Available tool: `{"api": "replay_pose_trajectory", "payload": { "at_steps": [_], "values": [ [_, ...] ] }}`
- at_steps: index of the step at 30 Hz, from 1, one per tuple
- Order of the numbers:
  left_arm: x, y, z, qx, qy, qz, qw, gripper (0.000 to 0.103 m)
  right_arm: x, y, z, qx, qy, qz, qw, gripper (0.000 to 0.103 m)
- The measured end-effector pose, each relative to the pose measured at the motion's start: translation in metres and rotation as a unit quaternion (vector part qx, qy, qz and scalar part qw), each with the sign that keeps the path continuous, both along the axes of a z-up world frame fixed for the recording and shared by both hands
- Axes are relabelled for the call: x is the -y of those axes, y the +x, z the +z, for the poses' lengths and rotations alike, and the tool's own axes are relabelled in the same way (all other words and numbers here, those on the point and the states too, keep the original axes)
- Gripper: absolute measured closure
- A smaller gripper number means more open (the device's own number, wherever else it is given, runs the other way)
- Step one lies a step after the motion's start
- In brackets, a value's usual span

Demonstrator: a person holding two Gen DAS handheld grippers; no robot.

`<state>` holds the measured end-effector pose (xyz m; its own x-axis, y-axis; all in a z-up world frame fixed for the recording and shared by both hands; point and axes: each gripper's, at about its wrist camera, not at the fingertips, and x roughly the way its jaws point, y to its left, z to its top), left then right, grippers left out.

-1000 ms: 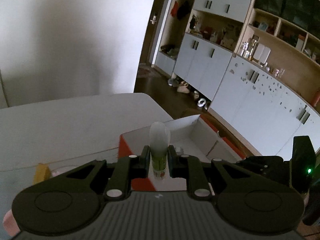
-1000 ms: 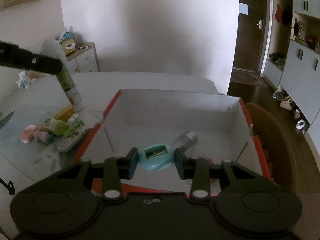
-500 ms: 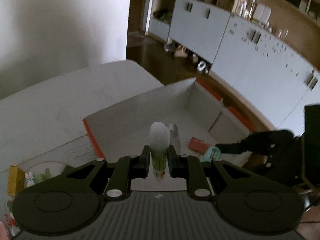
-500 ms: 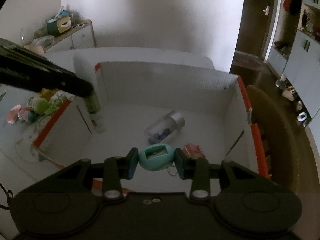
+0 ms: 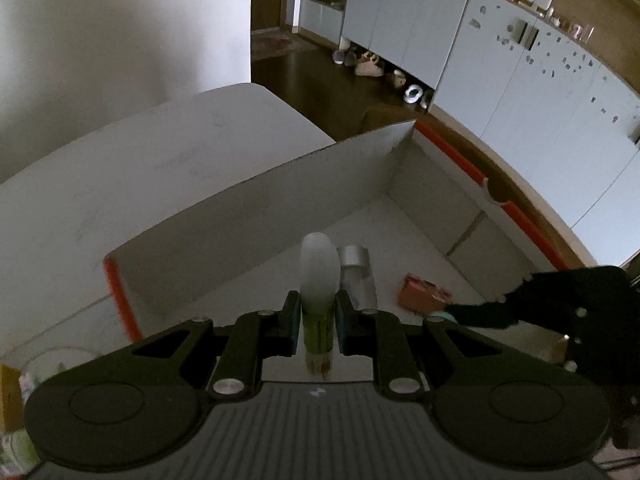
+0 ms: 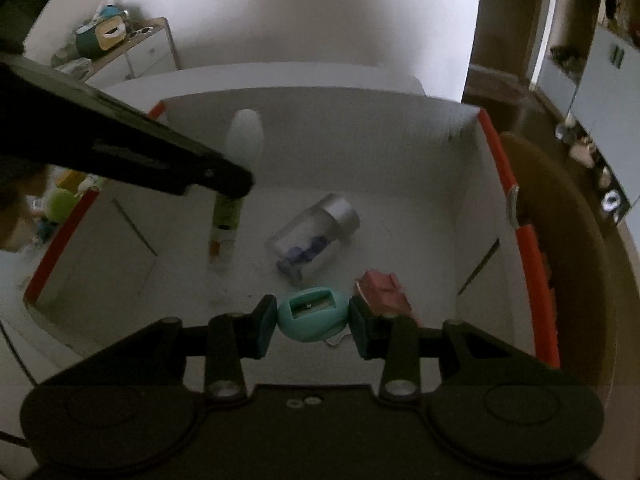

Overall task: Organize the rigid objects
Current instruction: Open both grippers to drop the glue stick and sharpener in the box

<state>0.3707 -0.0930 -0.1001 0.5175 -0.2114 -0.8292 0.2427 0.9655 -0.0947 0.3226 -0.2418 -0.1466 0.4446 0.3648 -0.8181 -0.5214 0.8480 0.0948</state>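
My left gripper (image 5: 317,314) is shut on a green glue stick (image 5: 318,304) with a frosted white cap, held over the inside of a white cardboard box (image 5: 256,200) with orange edges. In the right wrist view the same glue stick (image 6: 230,208) hangs upright near the box's left wall, under the left gripper (image 6: 228,182). My right gripper (image 6: 313,322) is shut on a teal egg-shaped pencil sharpener (image 6: 312,314), low above the box floor. On that floor lie a clear jar with a silver lid (image 6: 316,232) and a pink eraser-like block (image 6: 384,292).
The box (image 6: 496,168) sits on a white table (image 5: 120,168). Outside its left wall lies a pile of small items (image 6: 60,204). A brown chair back (image 6: 568,220) stands right of the box. White cabinets (image 5: 520,80) and shoes on a dark floor lie beyond.
Both grippers have moved down and forward into the box. The glue stick has crossed from outside the left wall to inside it. The sharpener has sunk closer to the floor.
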Motion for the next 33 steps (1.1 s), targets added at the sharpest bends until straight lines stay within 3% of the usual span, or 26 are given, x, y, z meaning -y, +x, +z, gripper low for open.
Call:
{"api": "replay_pose_trajectory", "payload": {
  "at_steps": [14,25,33],
  "values": [
    [0.015,0.041,-0.049,-0.058,0.039,0.004,0.9976,0.086,0.002,0.01,-0.01,-0.049,-0.007,-0.021,0.999,0.065],
    [0.011,0.044,-0.057,-0.095,0.041,0.02,0.9944,0.086,0.006,0.011,-0.006,-0.053,-0.012,-0.026,0.998,0.063],
    [0.008,0.04,-0.052,-0.102,0.029,0.031,0.9938,0.085,0.016,0.005,0.003,-0.046,0.004,-0.044,0.998,0.055]
  ]
}}
